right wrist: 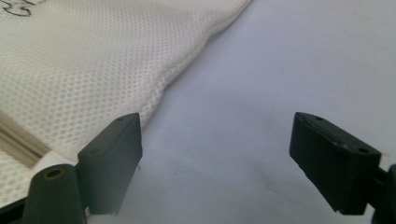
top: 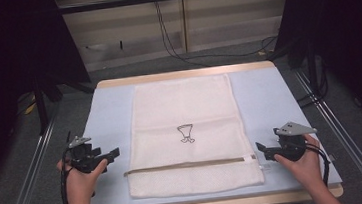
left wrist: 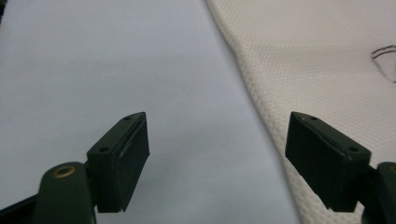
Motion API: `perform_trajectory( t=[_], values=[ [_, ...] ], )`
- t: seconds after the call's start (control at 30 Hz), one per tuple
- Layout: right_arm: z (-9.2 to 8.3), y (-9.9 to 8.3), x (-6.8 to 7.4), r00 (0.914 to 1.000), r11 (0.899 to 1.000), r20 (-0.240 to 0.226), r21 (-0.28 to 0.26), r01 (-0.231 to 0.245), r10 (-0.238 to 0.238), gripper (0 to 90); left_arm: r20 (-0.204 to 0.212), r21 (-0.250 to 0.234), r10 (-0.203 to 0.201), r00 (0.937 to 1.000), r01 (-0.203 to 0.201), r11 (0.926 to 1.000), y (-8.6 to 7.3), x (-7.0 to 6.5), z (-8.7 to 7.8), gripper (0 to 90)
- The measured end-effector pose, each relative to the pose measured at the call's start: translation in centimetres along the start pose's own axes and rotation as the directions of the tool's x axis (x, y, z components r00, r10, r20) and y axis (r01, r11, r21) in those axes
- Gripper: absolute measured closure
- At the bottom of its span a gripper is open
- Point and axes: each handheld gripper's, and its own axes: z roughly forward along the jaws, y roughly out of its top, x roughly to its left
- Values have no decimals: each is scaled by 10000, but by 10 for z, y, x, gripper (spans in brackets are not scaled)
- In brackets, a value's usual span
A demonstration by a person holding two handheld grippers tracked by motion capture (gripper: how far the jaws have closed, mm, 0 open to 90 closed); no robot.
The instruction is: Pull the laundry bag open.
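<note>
Both tongs, left (top: 116,152) and right (top: 259,146), gape empty beside the mesh bag (top: 187,131) with its small drawing (top: 186,133).

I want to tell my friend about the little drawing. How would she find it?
Look at the pale blue table cover, then at the white mesh laundry bag lying flat in its middle. Just above the tan zipper strip that crosses the bag near its bottom sits the small black outline drawing, the only dark mark on the white mesh.
</note>
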Motion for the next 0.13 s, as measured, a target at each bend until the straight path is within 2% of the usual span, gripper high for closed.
perform_trajectory(
  t=[0.03,0.1,0.13],
  values=[
    [1,0,-2,10000,10000,2,54,-66,66,160,-169,36,230,9996,-230,9997,0,2,2,217],
    [4,0,-6,9997,9995,-9,199,-240,241,139,-330,47,343,9989,-341,9994,1,3,8,202],
    [5,0,-8,9995,9989,-29,324,-324,325,133,-370,118,575,9977,-571,9983,1,3,11,203]
  ],
)
